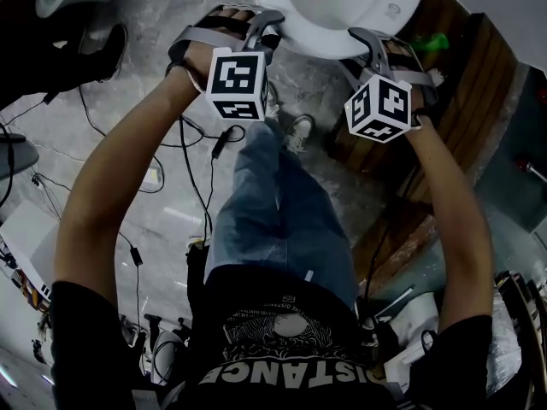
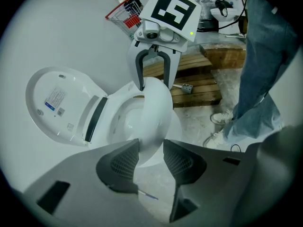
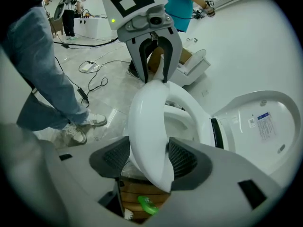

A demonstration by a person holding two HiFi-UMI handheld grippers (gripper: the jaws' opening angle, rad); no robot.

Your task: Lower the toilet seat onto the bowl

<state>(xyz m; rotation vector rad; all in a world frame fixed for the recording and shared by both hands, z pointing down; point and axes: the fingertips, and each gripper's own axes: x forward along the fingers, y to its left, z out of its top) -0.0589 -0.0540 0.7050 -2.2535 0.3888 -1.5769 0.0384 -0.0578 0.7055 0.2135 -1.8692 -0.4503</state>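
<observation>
The white toilet seat [image 2: 152,122] [image 3: 147,131] [image 1: 342,20] is tilted up over the bowl [image 2: 120,122] [image 3: 182,122]. The lid [image 2: 57,103] [image 3: 260,122] stands open behind it. My left gripper [image 2: 151,162] [image 1: 269,32] [image 3: 155,79] is shut on the seat's front rim, with both pads against it. My right gripper [image 3: 147,161] [image 1: 369,39] [image 2: 151,82] straddles the same rim from the opposite side. Its jaws are wide, a thin gap shows at one pad, and the seat lies between them ungripped.
A wooden pallet [image 1: 461,109] [image 2: 199,84] lies right of the toilet, with a green object [image 1: 432,43] [image 3: 147,206] on it. Cables [image 1: 197,143] trail over the floor. The person's jeans and shoes [image 1: 273,203] are close in front. Another toilet [image 3: 191,67] stands beyond.
</observation>
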